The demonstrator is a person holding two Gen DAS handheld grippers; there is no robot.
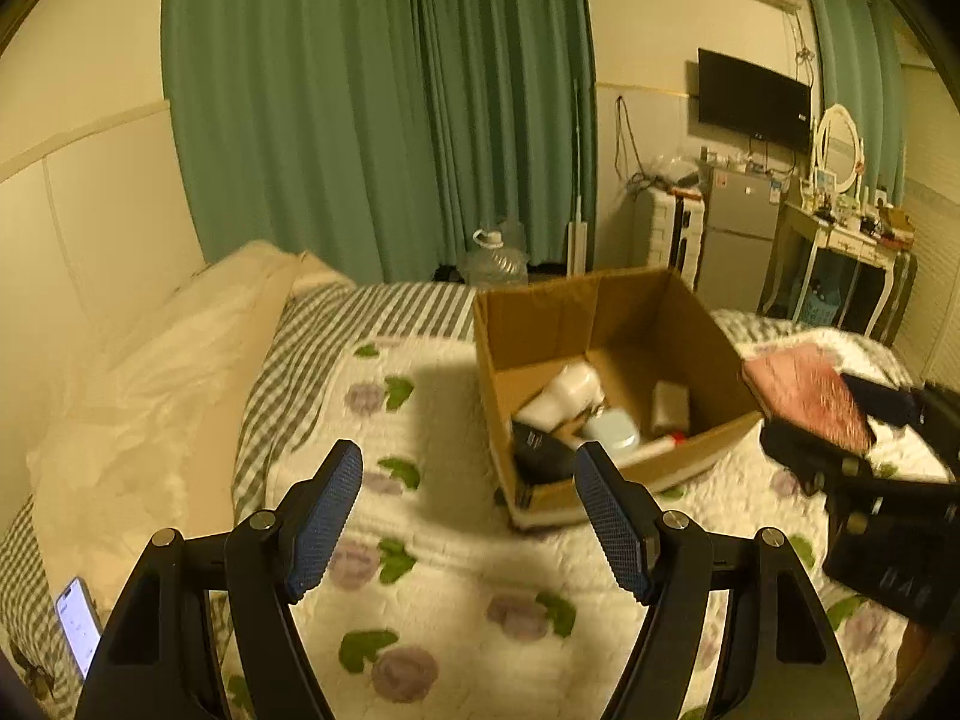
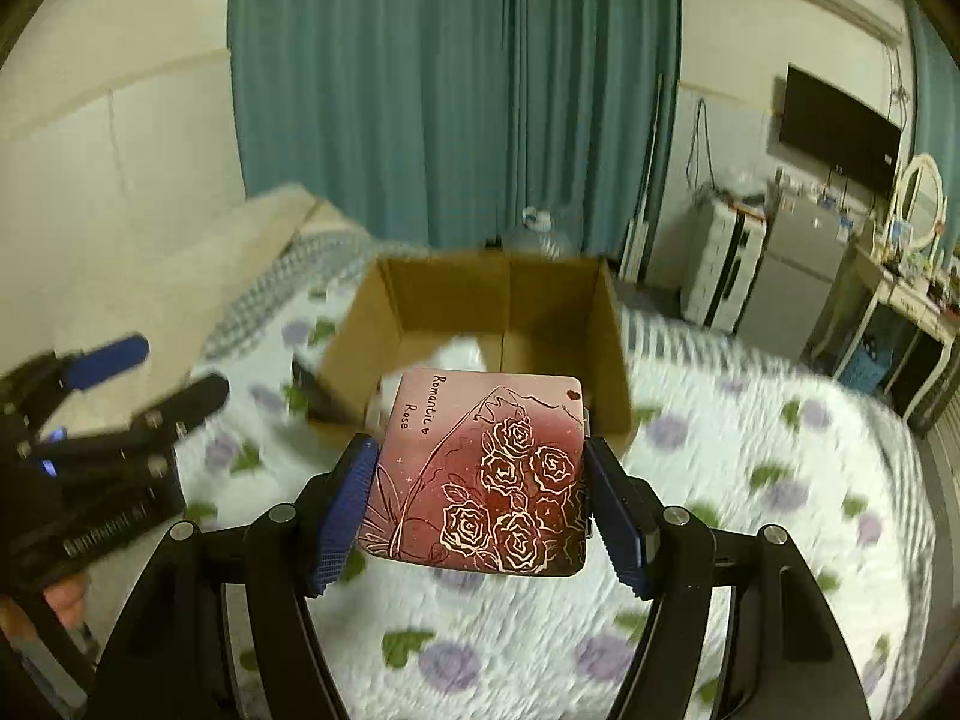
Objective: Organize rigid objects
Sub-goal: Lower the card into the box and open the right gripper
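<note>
An open cardboard box (image 1: 600, 306) stands on the flowered quilt; it also shows in the right wrist view (image 2: 504, 294). Inside lie a white bottle (image 1: 567, 393), a pale blue container (image 1: 615, 429), a small white box (image 1: 671, 402) and a black item (image 1: 540, 450). My right gripper (image 2: 480, 504) is shut on a flat red tin printed with roses (image 2: 486, 468), held above the quilt just in front of the box; the tin shows at the right of the left wrist view (image 1: 804, 396). My left gripper (image 1: 468, 516) is open and empty, to the left of the box.
The bed (image 1: 432, 540) has a striped sheet and a cream pillow (image 1: 150, 384) at left. A phone (image 1: 78, 624) lies at the bed's left edge. Green curtains, a water jug (image 1: 495, 258), a fridge (image 1: 735, 228) and a dressing table (image 1: 840, 240) stand beyond.
</note>
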